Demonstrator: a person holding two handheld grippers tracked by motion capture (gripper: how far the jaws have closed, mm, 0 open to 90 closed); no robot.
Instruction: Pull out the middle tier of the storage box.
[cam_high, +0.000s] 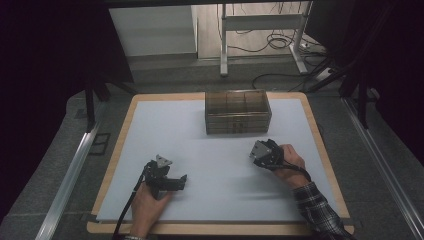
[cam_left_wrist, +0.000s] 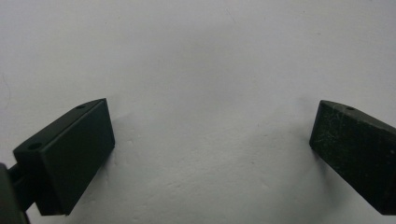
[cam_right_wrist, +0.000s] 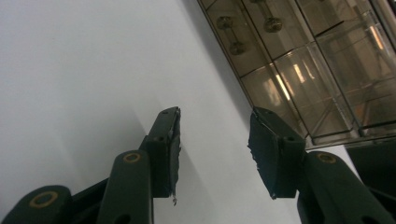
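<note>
A brown see-through drawer box (cam_high: 238, 111) stands at the back middle of the white table sheet (cam_high: 200, 150). My left gripper (cam_high: 167, 176) rests low on the sheet at the front left, held in a hand. In the left gripper view my left gripper (cam_left_wrist: 212, 154) is open wide, with bare white sheet between its jaws. My right gripper (cam_high: 261, 152) is held in front of the box and a little to its right. In the right gripper view my right gripper (cam_right_wrist: 215, 140) is open and empty, pointing at the box's drawer fronts (cam_right_wrist: 299, 60) with their small round knobs (cam_right_wrist: 272, 23).
The wooden table edge (cam_high: 210, 230) frames the white sheet. Behind the table stand a white desk frame (cam_high: 262, 30) and loose cables (cam_high: 280, 42) on the floor. Metal rails (cam_high: 70, 175) run along both sides of the table.
</note>
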